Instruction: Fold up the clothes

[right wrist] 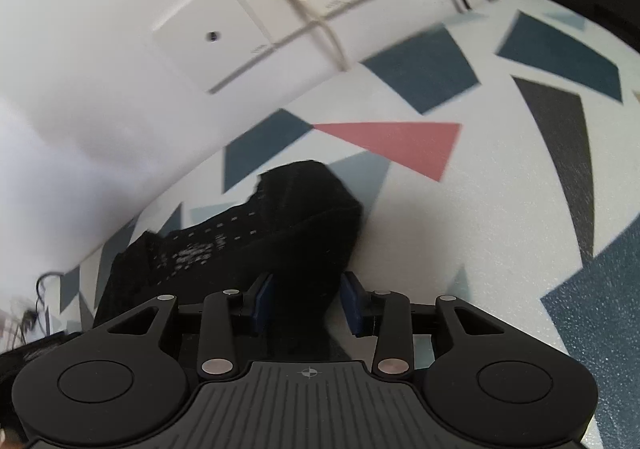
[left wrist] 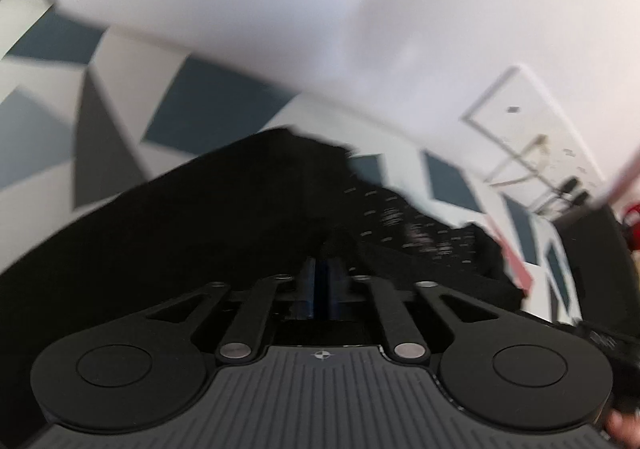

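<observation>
The left gripper has its blue-padded fingers drawn close, only a narrow slit between them, and a fold of the black garment rises right at their tips; the view is blurred, so whether the pads are actually pinching the cloth cannot be told. The right gripper has its blue fingers spread partway, with a thick bunch of the same black garment lying between them; the cloth sits against the left pad, while a small gap shows beside the right pad. The garment, black with rows of small pale dashes, is heaped and stretched between the two grippers on a worktop covered in white with dark blue, grey and pink triangular patches. Beyond it stands a white wall with socket plates and cables plugged in.
</observation>
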A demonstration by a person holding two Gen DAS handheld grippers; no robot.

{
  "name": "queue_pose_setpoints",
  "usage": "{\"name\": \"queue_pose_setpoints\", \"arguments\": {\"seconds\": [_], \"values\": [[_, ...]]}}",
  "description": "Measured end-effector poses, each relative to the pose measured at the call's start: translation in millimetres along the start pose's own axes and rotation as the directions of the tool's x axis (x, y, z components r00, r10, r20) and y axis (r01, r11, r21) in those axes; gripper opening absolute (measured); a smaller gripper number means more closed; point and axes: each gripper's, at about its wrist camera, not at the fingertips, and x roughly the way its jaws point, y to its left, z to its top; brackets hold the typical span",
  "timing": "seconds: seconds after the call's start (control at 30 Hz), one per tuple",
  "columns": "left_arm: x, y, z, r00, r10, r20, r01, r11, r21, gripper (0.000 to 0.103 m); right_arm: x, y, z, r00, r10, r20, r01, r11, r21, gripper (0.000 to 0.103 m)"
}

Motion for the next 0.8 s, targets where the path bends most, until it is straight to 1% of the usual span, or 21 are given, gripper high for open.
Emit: {"name": "queue_pose_setpoints", "arguments": {"seconds": [0.03,0.07,0.1,0.13,0.2,0.3,0.37,0.43,0.5,0.57,0.6,0.63,0.67,0.8], "values": [[-1.1,2.4,0.1,1.000,0.009,0.007,-0.009,1.000,-0.013,0.026,-2.1,3.4,-1.2,1.000,0.004,0.006,-0.004,1.000,-0.031,0.035],[-4.1,2.4,0.5,1.000,0.011,0.024,-0.011,1.000,-0.006,0.034,-4.6,6.9,-2.5,1.000,0.011,0.011,-0.010,0.998,-0.065,0.035],[-7.2,1.9,1.0,0.999,0.015,0.040,-0.015,1.000,0.007,0.038,-7.5,10.9,-4.6,1.000,0.018,0.016,-0.017,0.995,-0.094,0.035],[-10.6,-0.5,2.1,0.998,0.021,0.053,-0.023,0.999,0.040,0.043,-10.7,14.7,-6.8,0.999,0.024,0.022,-0.021,0.992,-0.121,0.035],[-16.0,-9.7,5.0,0.997,0.013,0.070,-0.021,0.992,0.125,0.044,-18.0,20.8,-11.7,0.999,0.033,0.035,-0.027,0.985,-0.171,0.035],[-21.3,-22.6,11.8,0.997,-0.010,0.070,-0.004,0.982,0.186,0.045,-30.4,30.8,-20.9,0.996,0.009,0.094,0.013,0.974,-0.224,0.035],[-18.3,-27.3,18.5,0.999,-0.038,0.039,0.032,0.987,0.158,0.044,-35.9,35.0,-26.0,0.992,0.006,0.127,0.026,0.968,-0.249,0.035],[-10.8,-33.9,23.2,0.999,-0.039,-0.007,0.039,0.991,0.131,0.044,-33.6,37.7,-28.2,0.994,0.022,0.108,0.007,0.964,-0.266,0.034],[-0.4,-40.2,25.6,0.998,-0.007,-0.064,0.014,0.994,0.108,0.039,-28.4,38.6,-30.2,0.996,0.027,0.085,-0.003,0.962,-0.273,0.034],[9.6,-40.9,27.7,0.993,0.023,-0.119,-0.017,0.998,0.053,0.032,-23.1,39.6,-32.9,0.997,0.022,0.069,-0.002,0.959,-0.283,0.034],[12.2,-39.7,28.4,0.991,0.028,-0.134,-0.024,0.999,0.028,0.029,-20.6,40.1,-34.9,0.998,0.017,0.065,0.003,0.957,-0.290,0.034],[13.7,-38.6,29.6,0.989,0.036,-0.141,-0.035,0.999,0.005,0.019,-18.3,40.6,-36.7,0.998,0.012,0.062,0.007,0.955,-0.297,0.034],[14.0,-38.1,31.0,0.989,0.042,-0.141,-0.044,0.999,-0.009,0.012,-16.8,40.8,-37.8,0.998,0.010,0.060,0.009,0.953,-0.302,0.034],[10.3,-38.6,34.5,0.991,0.026,-0.133,-0.029,0.999,-0.025,0.008,-13.0,42.0,-41.2,0.998,0.008,0.059,0.011,0.946,-0.323,0.027]]}}
